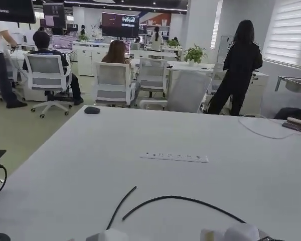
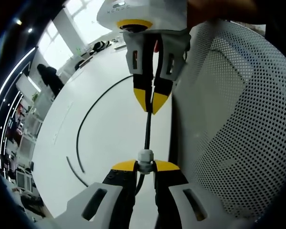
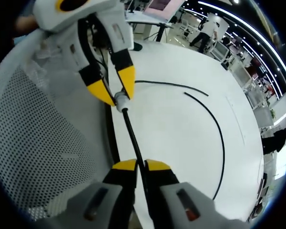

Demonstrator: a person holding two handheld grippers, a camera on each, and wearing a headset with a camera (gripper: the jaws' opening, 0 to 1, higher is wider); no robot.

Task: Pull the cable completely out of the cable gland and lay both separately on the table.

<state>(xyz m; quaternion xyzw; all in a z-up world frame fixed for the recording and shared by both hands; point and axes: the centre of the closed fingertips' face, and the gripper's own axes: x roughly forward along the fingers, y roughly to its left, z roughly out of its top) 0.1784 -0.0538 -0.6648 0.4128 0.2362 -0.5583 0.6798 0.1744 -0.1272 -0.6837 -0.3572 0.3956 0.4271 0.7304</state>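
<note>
In the left gripper view my left gripper (image 2: 145, 165) is shut on the white cable gland (image 2: 145, 159). A black cable (image 2: 147, 130) runs straight out of the gland to my right gripper (image 2: 150, 101), which comes in from the top and is shut on the cable. The right gripper view shows the same from the other end. There, my right gripper (image 3: 140, 166) pinches the black cable (image 3: 131, 133). The cable leads up to the gland (image 3: 121, 100), held in the yellow tips of the left gripper (image 3: 118, 98). The stretch between the two grippers is taut, above the table's near edge.
Two loose black cable lengths (image 1: 185, 201) (image 1: 121, 205) curve on the white table (image 1: 155, 135). A flush power strip (image 1: 174, 157) and a dark mouse (image 1: 92, 110) lie farther back. A white mesh chair back (image 2: 229, 119) stands close beside the grippers. People and office chairs are beyond the table.
</note>
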